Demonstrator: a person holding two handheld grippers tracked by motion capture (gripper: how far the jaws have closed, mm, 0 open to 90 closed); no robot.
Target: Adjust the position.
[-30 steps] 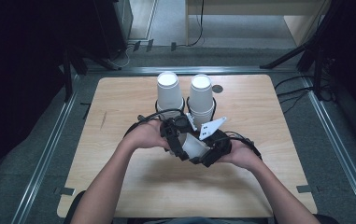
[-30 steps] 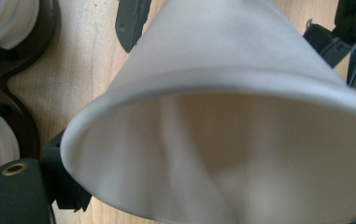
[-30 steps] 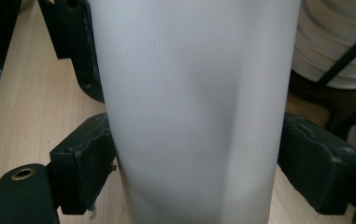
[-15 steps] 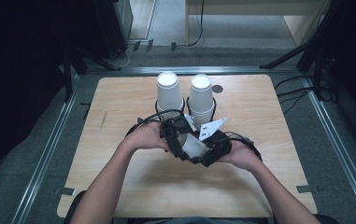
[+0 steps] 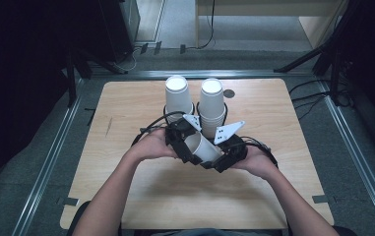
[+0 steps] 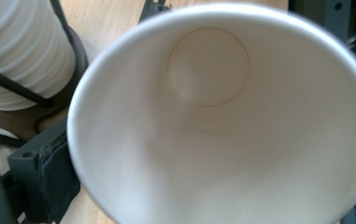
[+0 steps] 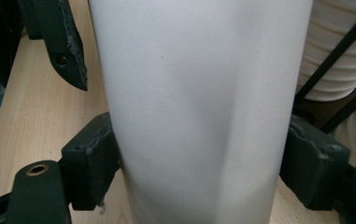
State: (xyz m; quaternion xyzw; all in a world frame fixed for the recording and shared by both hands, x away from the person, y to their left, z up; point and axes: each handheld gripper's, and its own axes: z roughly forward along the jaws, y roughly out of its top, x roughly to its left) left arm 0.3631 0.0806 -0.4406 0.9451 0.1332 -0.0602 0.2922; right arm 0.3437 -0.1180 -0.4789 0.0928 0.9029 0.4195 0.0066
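- Left stack (image 5: 177, 96): upturned cups in a wire holder, behind the held cup.
- Left gripper (image 5: 181, 142): jaws have just been opening and stand wide around the cup's mouth; grip released.
- Cup (image 5: 202, 146): lying tilted between both grippers, in front of the stacks, off the table (image 5: 126, 187).
- Right gripper (image 5: 224, 156): pads clamp the cup's wall, denting it slightly.
- Right stack (image 5: 211, 101): just behind.
- Handover looks done; placing remains.

The paper cup (image 7: 199, 112) looked matt white and smooth, its wall faintly dented. The table (image 5: 126, 108) was pale wood-grain board with a dull sheen. The right gripper (image 7: 199, 182) had matt black, scuffed plastic. At upper right, the stacked cups (image 7: 339, 51) showed ribbed white paper rims
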